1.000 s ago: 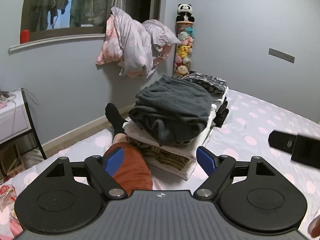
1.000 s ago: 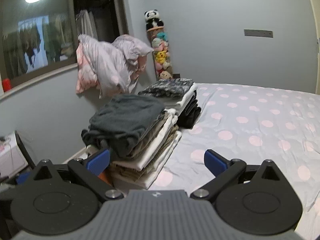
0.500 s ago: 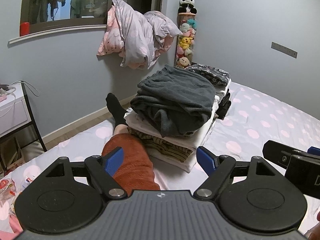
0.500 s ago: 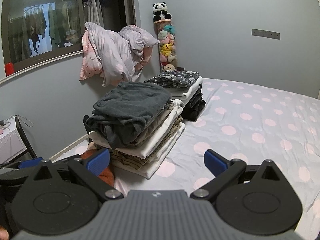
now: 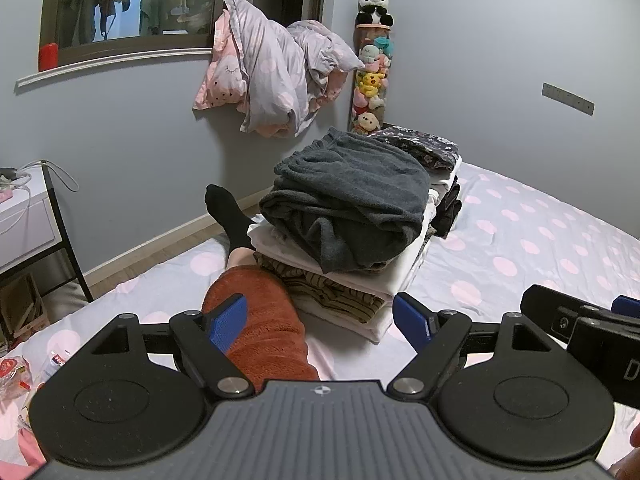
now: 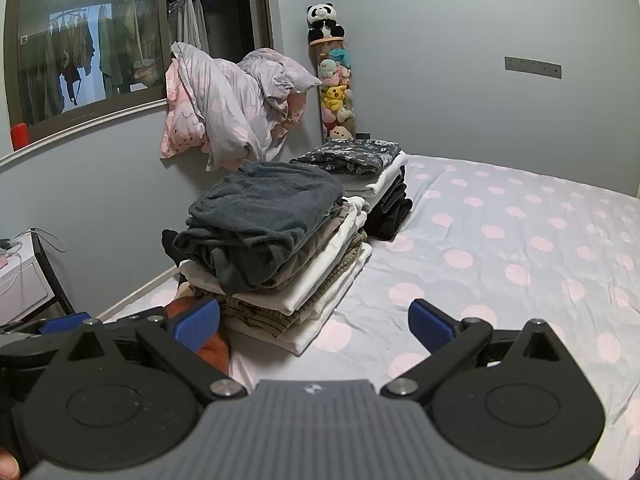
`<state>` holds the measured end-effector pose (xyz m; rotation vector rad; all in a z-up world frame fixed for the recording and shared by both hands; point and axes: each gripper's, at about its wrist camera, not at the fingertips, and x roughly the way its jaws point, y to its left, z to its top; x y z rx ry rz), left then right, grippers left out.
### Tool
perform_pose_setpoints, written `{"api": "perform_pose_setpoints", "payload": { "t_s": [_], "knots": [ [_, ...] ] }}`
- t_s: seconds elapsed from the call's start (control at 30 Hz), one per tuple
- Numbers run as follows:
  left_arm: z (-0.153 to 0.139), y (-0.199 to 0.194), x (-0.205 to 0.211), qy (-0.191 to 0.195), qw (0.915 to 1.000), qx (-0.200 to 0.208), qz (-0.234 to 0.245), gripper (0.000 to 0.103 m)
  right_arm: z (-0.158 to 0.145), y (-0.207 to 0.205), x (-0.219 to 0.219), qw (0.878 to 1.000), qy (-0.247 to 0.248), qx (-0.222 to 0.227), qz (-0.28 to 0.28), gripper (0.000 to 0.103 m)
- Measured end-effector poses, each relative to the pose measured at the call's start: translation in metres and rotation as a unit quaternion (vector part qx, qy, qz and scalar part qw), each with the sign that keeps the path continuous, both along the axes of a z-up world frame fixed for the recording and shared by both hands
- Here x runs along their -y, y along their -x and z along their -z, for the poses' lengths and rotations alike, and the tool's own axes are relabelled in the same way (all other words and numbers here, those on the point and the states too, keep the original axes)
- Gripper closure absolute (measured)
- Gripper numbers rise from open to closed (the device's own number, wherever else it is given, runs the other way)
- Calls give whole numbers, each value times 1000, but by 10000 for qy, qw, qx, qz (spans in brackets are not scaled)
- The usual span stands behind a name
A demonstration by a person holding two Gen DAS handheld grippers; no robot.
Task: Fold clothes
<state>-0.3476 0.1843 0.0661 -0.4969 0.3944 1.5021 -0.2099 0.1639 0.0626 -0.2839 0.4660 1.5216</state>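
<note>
Folded clothes [image 5: 352, 216] stand in a stack near the bed's [image 6: 520, 248] left edge, dead ahead of both claws, a dark grey garment [image 6: 264, 216] on top, its long axis running away toward the far wall. The left claw [image 5: 322, 320] and right claw [image 6: 314, 326] hover spread and empty, the left seemingly nearer.

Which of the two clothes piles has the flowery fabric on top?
The farther pile, by the plush toys; the nearer pile is topped by a plain dark grey garment.
</note>
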Motion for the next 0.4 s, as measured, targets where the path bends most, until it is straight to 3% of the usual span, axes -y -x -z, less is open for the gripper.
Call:
{"api": "perform_pose_setpoints", "payload": {
  "t_s": [0.4],
  "knots": [
    [0,0,2,-19,10000,-1,3,9,1,0,1,10000,13,-41,13,1]
  ]
}}
